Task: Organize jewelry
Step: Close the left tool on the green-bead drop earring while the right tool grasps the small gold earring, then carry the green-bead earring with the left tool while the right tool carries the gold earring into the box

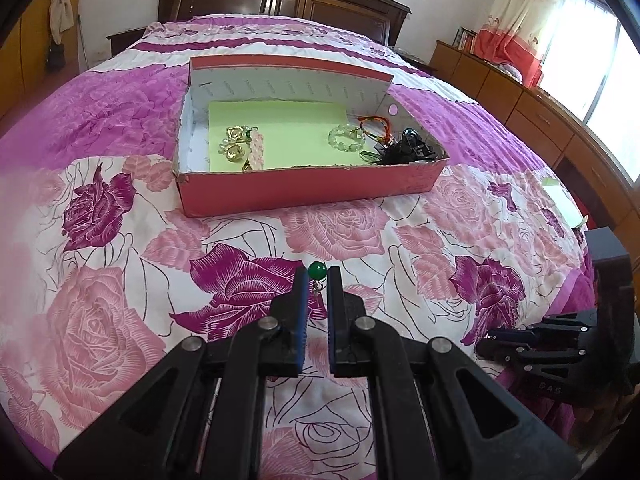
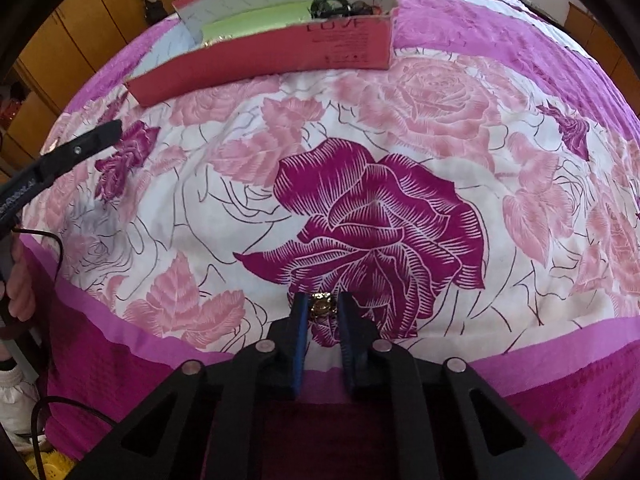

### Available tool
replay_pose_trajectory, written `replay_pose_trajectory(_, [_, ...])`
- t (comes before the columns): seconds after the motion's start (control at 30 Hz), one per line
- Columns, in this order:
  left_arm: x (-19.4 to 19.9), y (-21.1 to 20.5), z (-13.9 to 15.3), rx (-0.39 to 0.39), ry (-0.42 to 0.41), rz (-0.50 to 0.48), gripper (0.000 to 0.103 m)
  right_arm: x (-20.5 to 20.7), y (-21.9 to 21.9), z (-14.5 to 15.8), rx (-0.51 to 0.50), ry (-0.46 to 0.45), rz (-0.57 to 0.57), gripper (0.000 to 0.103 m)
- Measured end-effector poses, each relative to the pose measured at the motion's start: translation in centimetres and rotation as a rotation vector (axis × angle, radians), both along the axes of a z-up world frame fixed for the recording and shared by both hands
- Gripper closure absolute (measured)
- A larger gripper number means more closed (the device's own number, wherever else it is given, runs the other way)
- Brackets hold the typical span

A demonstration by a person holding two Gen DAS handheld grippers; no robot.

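On the rose-print bedspread (image 1: 120, 240), my left gripper (image 1: 317, 276) is shut on a small earring with a round green bead (image 1: 317, 270); its metal hook hangs between the pads. My right gripper (image 2: 323, 300) points steeply down at the near edge of the bed, shut on a small gold ornament (image 2: 322, 305) resting on the cover. A red cardboard box (image 1: 304, 190) lined with green paper stands farther up the bed. It holds gold pieces (image 1: 234, 144), a pale bead bracelet (image 1: 346, 140), a red cord bracelet (image 1: 376, 124) and a black tangle (image 1: 408, 148).
The right gripper's black body (image 1: 560, 344) shows at the right of the left wrist view. A hand (image 2: 18, 280) and a black cable (image 2: 60, 248) are at the bed's near left corner. Wooden cabinets (image 1: 520, 108) line the right side, and a dark headboard (image 1: 280, 0) stands behind.
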State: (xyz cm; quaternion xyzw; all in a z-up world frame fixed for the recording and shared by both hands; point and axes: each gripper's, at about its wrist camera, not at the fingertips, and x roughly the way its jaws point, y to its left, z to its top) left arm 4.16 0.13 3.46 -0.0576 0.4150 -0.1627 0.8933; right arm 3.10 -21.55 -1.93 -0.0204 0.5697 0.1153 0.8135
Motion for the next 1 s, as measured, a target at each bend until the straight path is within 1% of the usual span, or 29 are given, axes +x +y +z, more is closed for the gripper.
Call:
replay_pose_trajectory(0.23, [-0.1,0.1,0.1,0.001,-0.004,0.002,0.103,-1.1,-1.0,2.1,0.091,-0.081,-0.007,0.086])
replay_pose_trajectory(0.37, [-0.1,0.0,0.5,-0.002,-0.014,0.004,0.103,-1.7,-1.4,3.9,0.137,-0.152,-0.008,0.086])
replay_pose_trajectory(0.43, [-0.2,0.0,0.7,-0.002,-0.021,0.009,0.103,-1.4,-0.8,4.3,0.155,-0.190,-0.010,0.086])
replay_pose_trajectory(0.57, [-0.1,0.2,1.2,-0.010,-0.037,0.021,0.103,-1.3,-1.2,5.7,0.192,-0.276,-0.033,0.086])
replay_pose_trajectory(0.63, [0.0,0.3,1.6,-0.012,-0.049,0.028,0.103,-0.7,-0.3,6.2,0.208,-0.319,-0.043,0.086])
replay_pose_trajectory(0.77, [0.3,0.5,2.3,-0.014,-0.075,0.041,0.103,-0.3,0.2,7.4,0.229,-0.409,-0.054,0.086])
replay_pose_trajectory(1.0, [1.3,0.4,3.6,-0.008,-0.125,0.056,0.103,0.9,0.6,9.1,0.272,-0.509,-0.071,0.086])
